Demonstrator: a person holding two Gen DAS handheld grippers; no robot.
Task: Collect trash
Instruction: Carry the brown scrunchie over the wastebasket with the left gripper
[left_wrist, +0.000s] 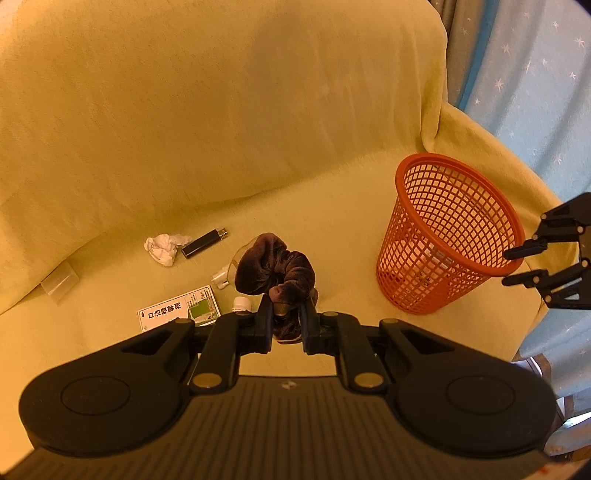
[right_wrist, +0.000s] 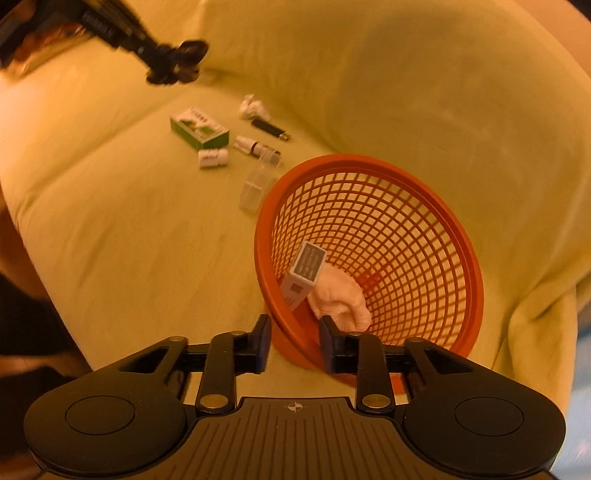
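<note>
Warm, dim yellow light; fisheye-bent edges, right wrist view motion-blurred.

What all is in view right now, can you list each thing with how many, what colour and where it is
Basket: one, orange mesh, on the sofa's right side.
Small box: one, grey, inside the basket.
Soft pale wad: one, pinkish, inside the basket beside the box.
Scrunchie: one, dark brown velvet, held in the left gripper.
Crumpled tissue: one, white, on the seat near the backrest.
Lighter: one, black, right of the tissue.
Carton: one, green and white, on the seat.
Small bottles: two, white, beside the carton.
Clear plastic case: one, left of the basket.
Sofa cover: one, yellow.
Curtain: one, pale blue with stars, far right.
Left gripper: black, shut on scrunchie.
Right gripper: black, open, straddling the basket rim.
</note>
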